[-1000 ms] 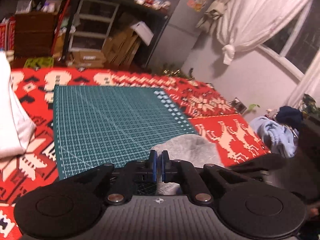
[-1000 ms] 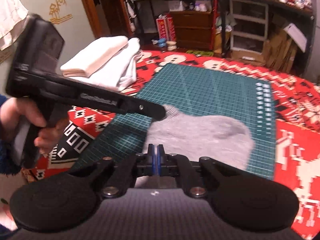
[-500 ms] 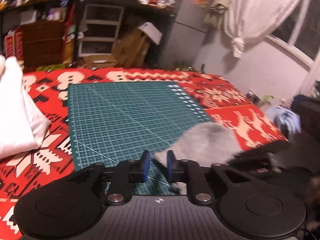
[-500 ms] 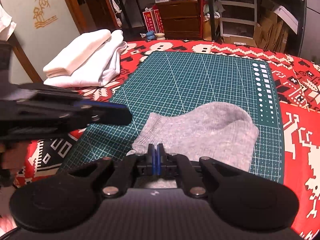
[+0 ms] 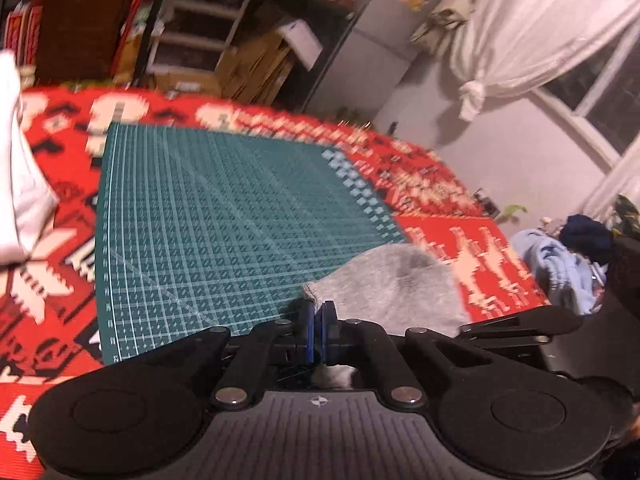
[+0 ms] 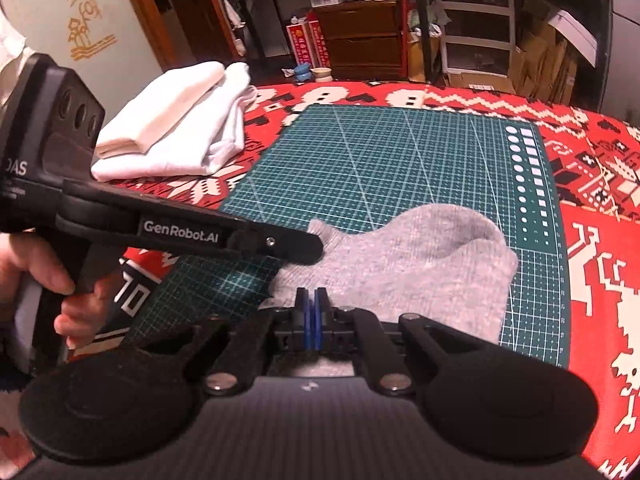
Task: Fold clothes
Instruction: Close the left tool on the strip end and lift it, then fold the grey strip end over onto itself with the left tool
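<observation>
Both pairs of jaws are pinched together on one grey sock (image 6: 404,268): the left gripper (image 5: 317,322) clamps a corner of its cuff, the right gripper (image 6: 311,312) its near edge. The sock lies on a green cutting mat (image 6: 400,160) spread over a red patterned blanket (image 6: 600,248). Folded white clothes (image 6: 176,128) sit beyond the mat's left edge.

1. Light: dim, warm indoor cast; colours oversaturated.
2. Left wrist view: motion blur smears the red patterned cloth (image 5: 420,168) and shelving (image 5: 192,40); white curtain (image 5: 532,36) near overexposed.
3. Right wrist view: sharper; grid lines on the green cutting mat (image 6: 400,168) crisp.
4. Both: fisheye bending at the edges, dark corners, grainy shadows.
</observation>
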